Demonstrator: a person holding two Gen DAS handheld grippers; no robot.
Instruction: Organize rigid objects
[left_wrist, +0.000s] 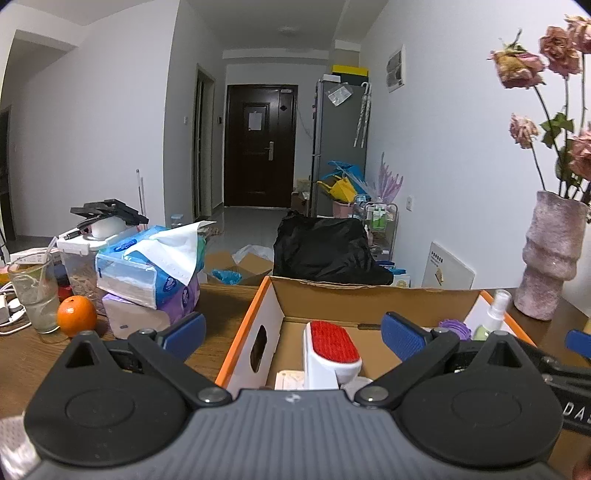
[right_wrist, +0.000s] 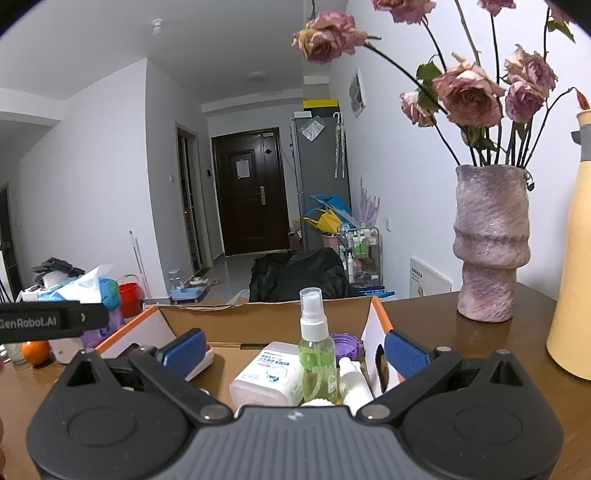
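Observation:
An open cardboard box (left_wrist: 369, 301) with orange rims stands on the wooden table; it also shows in the right wrist view (right_wrist: 258, 317). Inside lie a white brush with a red pad (left_wrist: 332, 347), a green spray bottle (right_wrist: 316, 354), a white pack (right_wrist: 269, 373), a small white bottle (right_wrist: 352, 384) and a purple lid (right_wrist: 343, 343). My left gripper (left_wrist: 293, 332) is open and empty above the box's left half. My right gripper (right_wrist: 295, 349) is open and empty above its right half, the spray bottle standing between its fingers.
Left of the box lie tissue packs (left_wrist: 147, 269), an orange (left_wrist: 75, 315), a glass (left_wrist: 33, 291) and a jar. A pink vase (right_wrist: 487, 243) with dried roses and a yellow bottle (right_wrist: 572, 295) stand on the table to the right.

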